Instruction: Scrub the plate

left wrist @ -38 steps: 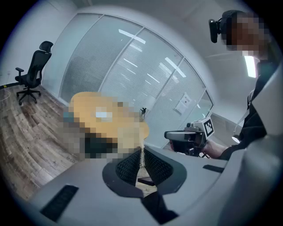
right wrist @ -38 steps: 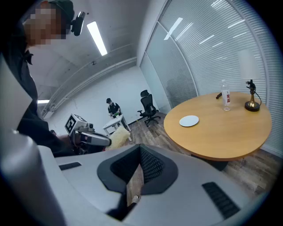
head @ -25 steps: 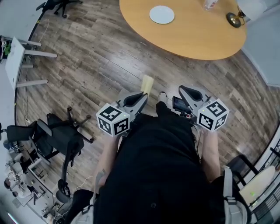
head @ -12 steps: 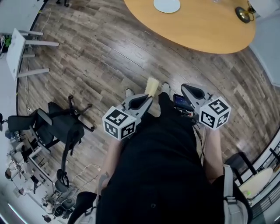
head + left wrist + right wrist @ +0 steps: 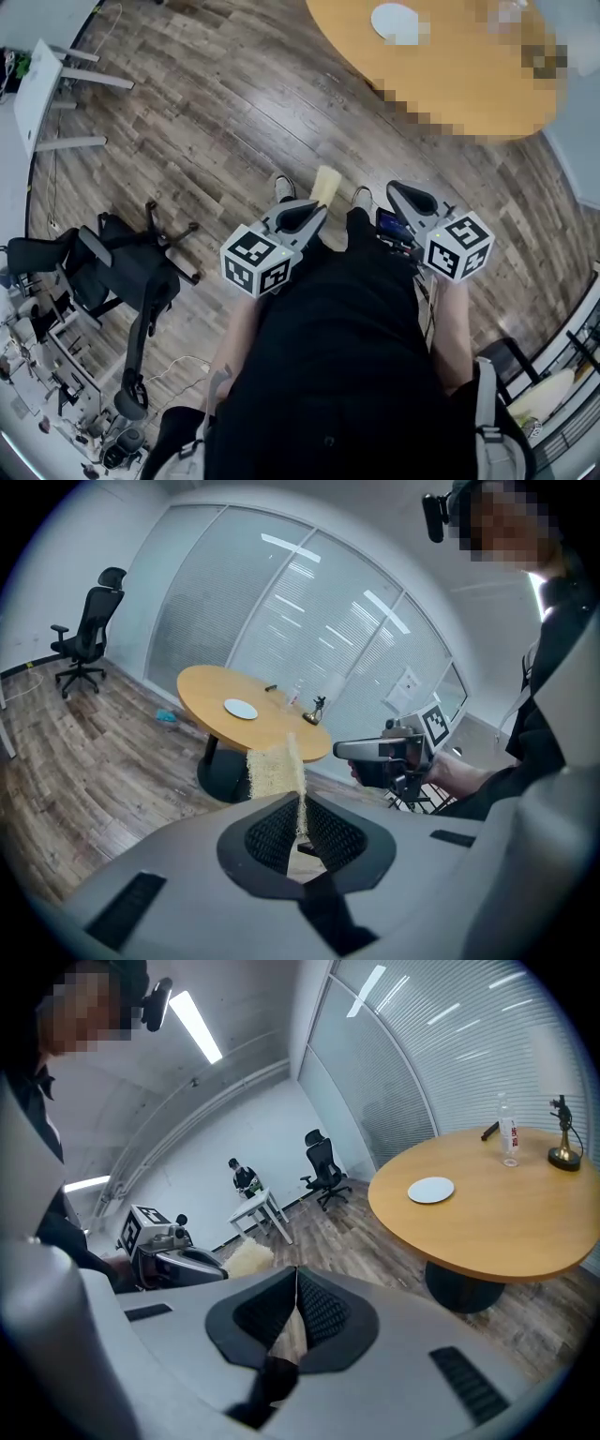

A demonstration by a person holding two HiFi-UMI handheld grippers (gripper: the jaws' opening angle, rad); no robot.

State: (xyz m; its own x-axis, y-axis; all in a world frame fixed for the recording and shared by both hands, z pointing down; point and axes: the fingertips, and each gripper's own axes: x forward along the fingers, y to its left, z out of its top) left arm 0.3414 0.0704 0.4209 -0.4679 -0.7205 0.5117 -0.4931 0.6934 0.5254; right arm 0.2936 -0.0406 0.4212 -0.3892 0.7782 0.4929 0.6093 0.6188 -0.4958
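A white plate [image 5: 395, 22] [image 5: 241, 708] [image 5: 431, 1190] lies on the round wooden table [image 5: 441, 89] [image 5: 281, 735] [image 5: 506, 1232], far ahead of both grippers. My left gripper [image 5: 315, 208] [image 5: 301, 808] is held close to my body and is shut on a pale yellow scrub sponge [image 5: 325, 183] [image 5: 272, 769] [image 5: 248, 1257] that sticks out past the jaws. My right gripper [image 5: 393, 190] [image 5: 296, 1277] is level beside it, its jaws pressed together with nothing between them. Each gripper shows in the other's view.
A bottle [image 5: 507, 1138] and a small brass figurine [image 5: 563, 1146] stand on the table's far side. A black office chair [image 5: 131, 281] lies tipped on the wood floor at my left. A white desk [image 5: 37, 94] stands farther left. My shoes [image 5: 284, 187] show below the grippers.
In the head view the table and plate have slid right and toward the top edge, and my shoes have come into sight. Both grippers keep the same pose at my waist.
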